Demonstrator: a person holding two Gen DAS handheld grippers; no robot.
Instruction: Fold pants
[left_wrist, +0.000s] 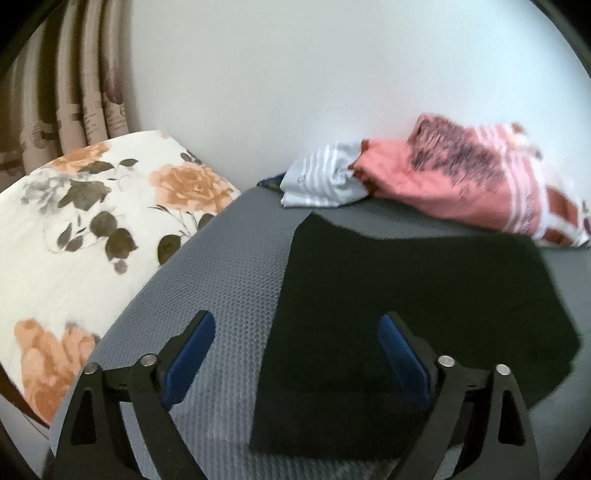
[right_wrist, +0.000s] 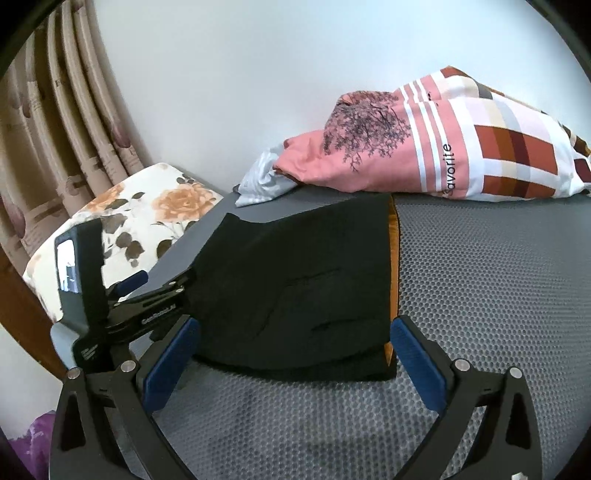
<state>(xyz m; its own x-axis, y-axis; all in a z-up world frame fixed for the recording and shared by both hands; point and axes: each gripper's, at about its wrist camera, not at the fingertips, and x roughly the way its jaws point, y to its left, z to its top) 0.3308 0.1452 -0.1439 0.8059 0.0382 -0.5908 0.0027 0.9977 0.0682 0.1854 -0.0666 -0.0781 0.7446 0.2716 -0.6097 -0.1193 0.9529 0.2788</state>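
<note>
Black pants (right_wrist: 295, 288) lie folded into a compact stack on the grey honeycomb mat (right_wrist: 498, 295), with an orange stripe (right_wrist: 394, 266) along the right edge. They also show in the left wrist view (left_wrist: 406, 314). My left gripper (left_wrist: 295, 354) is open over the stack's left edge, holding nothing; it also shows in the right wrist view (right_wrist: 162, 284) at the pants' left side. My right gripper (right_wrist: 291, 358) is open at the near edge of the stack, jaws spread to about the width of the pants, empty.
A floral cushion (left_wrist: 92, 229) lies to the left beyond the mat edge. A pink patterned pillow (right_wrist: 443, 147) and a striped white cloth (left_wrist: 325, 177) lie at the back by the white wall. Curtains (right_wrist: 66, 122) hang at far left.
</note>
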